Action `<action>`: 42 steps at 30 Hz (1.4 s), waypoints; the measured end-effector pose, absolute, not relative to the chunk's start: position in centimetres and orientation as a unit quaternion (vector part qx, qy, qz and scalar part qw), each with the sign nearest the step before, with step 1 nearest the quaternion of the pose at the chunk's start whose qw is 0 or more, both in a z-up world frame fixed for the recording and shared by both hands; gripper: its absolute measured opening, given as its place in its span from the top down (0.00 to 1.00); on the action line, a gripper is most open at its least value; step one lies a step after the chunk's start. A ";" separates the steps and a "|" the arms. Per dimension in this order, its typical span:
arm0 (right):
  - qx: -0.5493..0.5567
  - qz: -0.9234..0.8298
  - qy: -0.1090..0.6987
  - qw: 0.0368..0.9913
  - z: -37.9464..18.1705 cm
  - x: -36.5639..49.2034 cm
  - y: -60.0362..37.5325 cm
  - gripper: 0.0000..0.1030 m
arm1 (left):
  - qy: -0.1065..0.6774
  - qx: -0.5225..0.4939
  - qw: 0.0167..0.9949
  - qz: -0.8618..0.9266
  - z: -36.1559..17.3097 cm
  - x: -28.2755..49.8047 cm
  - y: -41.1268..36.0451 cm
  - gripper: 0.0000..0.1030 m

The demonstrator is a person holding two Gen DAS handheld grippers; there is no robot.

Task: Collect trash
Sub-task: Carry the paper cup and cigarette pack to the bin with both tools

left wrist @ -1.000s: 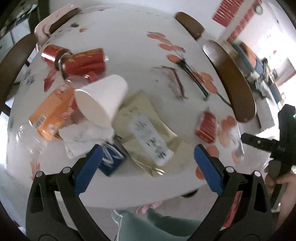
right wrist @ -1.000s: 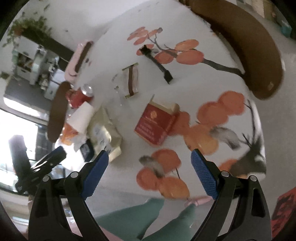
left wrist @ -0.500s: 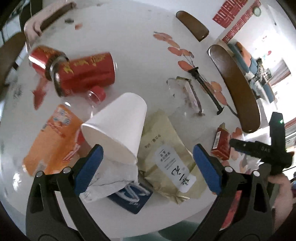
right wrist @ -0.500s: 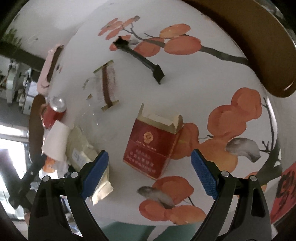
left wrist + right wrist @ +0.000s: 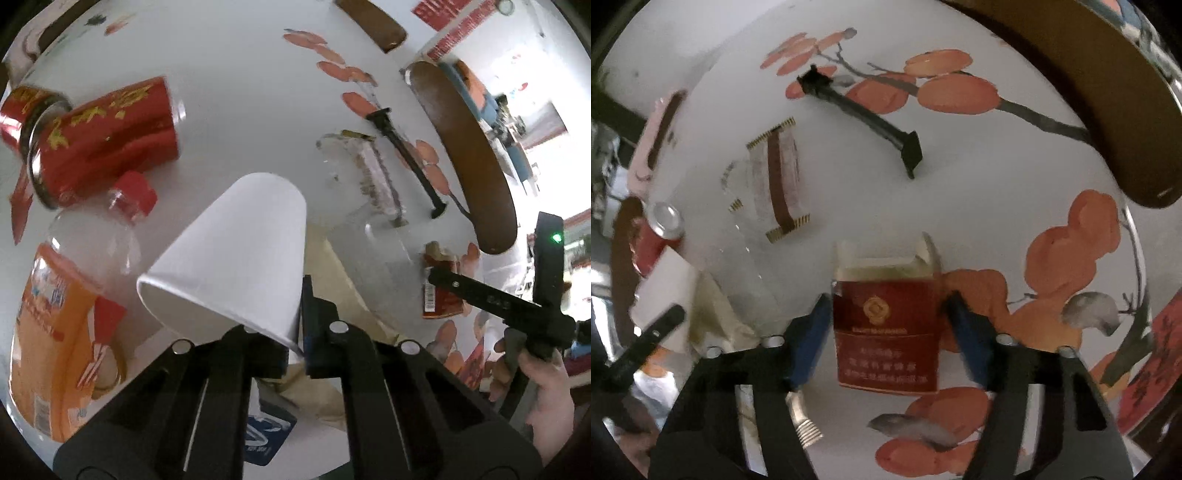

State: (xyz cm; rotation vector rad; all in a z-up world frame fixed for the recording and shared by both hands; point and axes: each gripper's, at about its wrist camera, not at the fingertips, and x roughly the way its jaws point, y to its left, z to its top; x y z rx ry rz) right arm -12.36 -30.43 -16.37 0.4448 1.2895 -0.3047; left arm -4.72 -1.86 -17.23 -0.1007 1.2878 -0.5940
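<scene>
In the left wrist view, a cup (image 5: 236, 254) lies on its side on the table (image 5: 240, 92), mouth toward the camera, its rim between the fingers of the left gripper (image 5: 295, 350). Left of it lies a bottle (image 5: 70, 314), cap pointing away. Behind the bottle lie two cans (image 5: 107, 136), one partly behind the other. Under the cup's right side lies a pouch (image 5: 347, 291). Right of it lies a wrapper (image 5: 376, 177), then a tool (image 5: 406, 151).

In the right wrist view, a carton (image 5: 886, 325) lies on the table between the fingers of the right gripper (image 5: 886, 339), open end away. The wrapper (image 5: 779, 184) lies behind and left of it, the tool (image 5: 864, 118) behind it.
</scene>
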 end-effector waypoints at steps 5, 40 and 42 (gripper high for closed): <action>0.236 -0.130 0.581 0.768 -15.6 -13.5 -31.5 0.46 | 0.570 -0.048 0.770 -0.284 -15.2 -4.8 -1.8 0.97; 0.508 -0.290 0.396 0.707 -13.2 -52.6 -51.1 0.45 | 0.503 0.226 0.606 -0.574 -11.2 -32.0 -37.1 0.97; 0.528 -0.295 0.398 0.690 -15.6 -54.0 -52.2 0.45 | 0.517 0.235 0.582 -0.582 -13.5 -34.1 -38.9 0.97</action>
